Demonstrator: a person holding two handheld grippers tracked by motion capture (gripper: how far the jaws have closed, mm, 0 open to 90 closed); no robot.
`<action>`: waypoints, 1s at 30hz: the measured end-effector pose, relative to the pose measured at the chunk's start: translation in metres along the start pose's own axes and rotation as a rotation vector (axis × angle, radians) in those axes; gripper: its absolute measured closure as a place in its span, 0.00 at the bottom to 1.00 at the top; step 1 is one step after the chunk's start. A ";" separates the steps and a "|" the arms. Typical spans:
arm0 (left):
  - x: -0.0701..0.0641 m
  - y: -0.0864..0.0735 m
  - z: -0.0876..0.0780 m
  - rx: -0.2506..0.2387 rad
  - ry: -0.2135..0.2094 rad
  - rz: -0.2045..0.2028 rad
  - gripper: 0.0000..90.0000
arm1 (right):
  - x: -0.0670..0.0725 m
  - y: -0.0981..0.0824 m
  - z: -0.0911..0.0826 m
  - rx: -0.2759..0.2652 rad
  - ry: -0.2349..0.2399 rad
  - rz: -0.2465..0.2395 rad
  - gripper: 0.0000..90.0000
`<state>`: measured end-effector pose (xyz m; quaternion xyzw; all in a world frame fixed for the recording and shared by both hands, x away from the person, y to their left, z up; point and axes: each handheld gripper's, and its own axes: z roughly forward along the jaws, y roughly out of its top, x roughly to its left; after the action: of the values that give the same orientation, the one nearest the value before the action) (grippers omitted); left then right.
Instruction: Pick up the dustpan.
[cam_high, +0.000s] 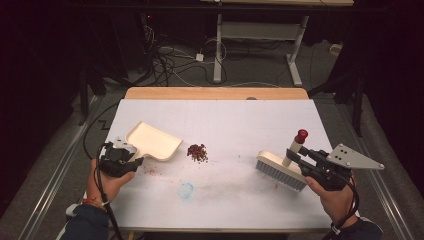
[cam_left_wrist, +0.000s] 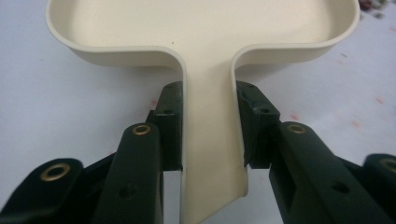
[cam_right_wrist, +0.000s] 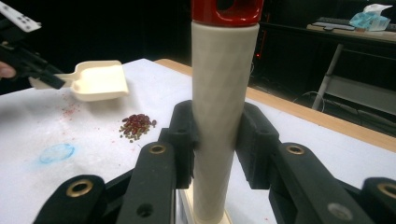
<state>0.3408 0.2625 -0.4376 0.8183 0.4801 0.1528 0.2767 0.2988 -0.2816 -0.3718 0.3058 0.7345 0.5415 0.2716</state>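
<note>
A cream dustpan sits at the table's left, its handle clamped between the pads of my left gripper; in the left gripper view the black pads press both sides of the dustpan handle. A small heap of dark red beans lies just right of the pan's mouth. At the right stands a hand brush, bristles on the table, with a cream handle and red cap. My right gripper is shut on that brush handle. The beans and dustpan show farther off in the right gripper view.
The white table top carries a faint blue smudge and scattered red specks near the front. A wooden strip edges the far side. Beyond it are cables and desk legs on the floor.
</note>
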 end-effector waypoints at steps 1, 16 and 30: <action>0.000 0.000 0.000 0.000 0.000 0.000 0.72 | 0.000 0.000 0.000 -0.001 0.000 0.001 0.78; -0.045 -0.024 -0.004 0.108 -0.117 0.167 0.71 | -0.002 -0.001 0.003 -0.003 -0.007 0.013 0.78; -0.049 -0.022 0.005 0.125 -0.135 0.203 0.71 | 0.001 0.010 0.030 -0.024 0.018 0.027 0.78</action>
<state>0.3037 0.2274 -0.4540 0.8867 0.3838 0.0944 0.2397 0.3214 -0.2595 -0.3706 0.3078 0.7261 0.5565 0.2614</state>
